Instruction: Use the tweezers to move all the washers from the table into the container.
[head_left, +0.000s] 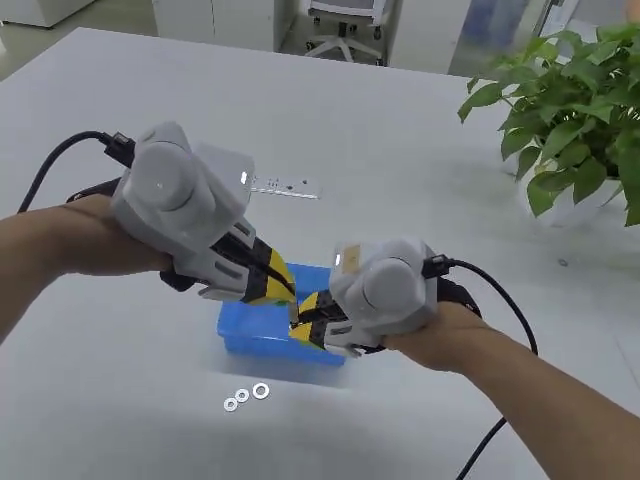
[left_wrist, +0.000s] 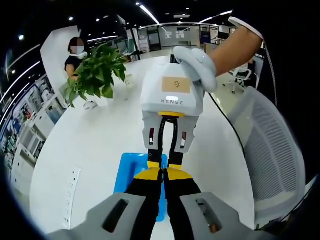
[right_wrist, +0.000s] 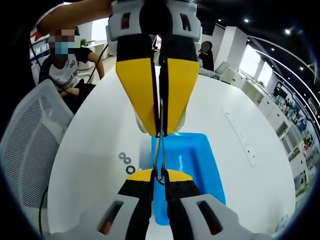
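Left gripper (right_wrist: 160, 134) and right gripper (right_wrist: 160, 176) pinch tweezers (right_wrist: 159, 150) over container (right_wrist: 196, 155).

We see bright, even light, with soft shadows on the white table (head_left: 400, 150); ceiling lights (left_wrist: 148, 13) glare (fisheye edges bend strongly), background slightly blurred.

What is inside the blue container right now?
The visible floor of the blue container is bare. Part of it is hidden behind the tweezers, the left claw and the right claw. Three washers lie on the table beside it.
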